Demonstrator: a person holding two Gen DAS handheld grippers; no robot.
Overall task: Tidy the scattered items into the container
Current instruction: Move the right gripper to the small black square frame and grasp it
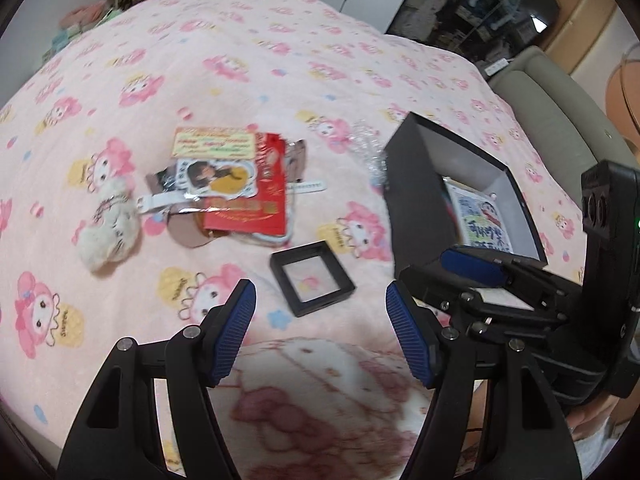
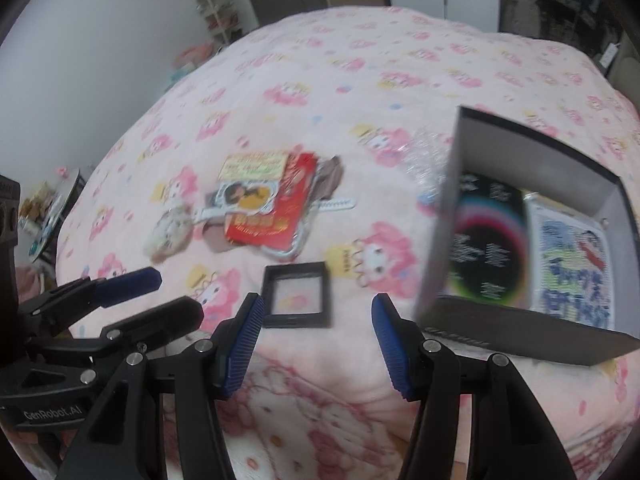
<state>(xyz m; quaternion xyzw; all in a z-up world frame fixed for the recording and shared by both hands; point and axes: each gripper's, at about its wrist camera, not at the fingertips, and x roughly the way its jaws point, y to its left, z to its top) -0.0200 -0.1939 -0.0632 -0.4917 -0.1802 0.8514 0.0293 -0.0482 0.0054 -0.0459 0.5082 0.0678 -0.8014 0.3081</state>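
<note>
Left wrist view: the left gripper [image 1: 320, 328] hangs above a pink cartoon-print fleece blanket [image 1: 280, 60] with its blue ribbed fingers [image 1: 234, 336] spread apart and nothing between them. Just ahead of the fingertips a small square black frame case with a clear window [image 1: 313, 277] lies flat on the blanket. Farther away sits a loose pile: a red foil packet [image 1: 256, 196], a printed sticker card of a cartoon figure [image 1: 218, 178], a yellow-and-green printed card [image 1: 214, 142], a white strap [image 1: 158, 202] and, at the pile's left edge, a white fluffy plush toy [image 1: 108, 226]. To the right stands an open dark rectangular cardboard box [image 1: 416, 184] with a pale interior; a printed cartoon card [image 1: 482, 220] rests inside it. Crumpled clear plastic wrap [image 1: 370, 148] lies against the box's far left corner.

Right wrist view: the right gripper [image 2: 318, 340] also has its fingers apart and empty, positioned near the frame case, between the left gripper at lower left and the box at right. A black printed card with coloured rings [image 2: 486, 240] lies in the box beside the cartoon card.
</note>
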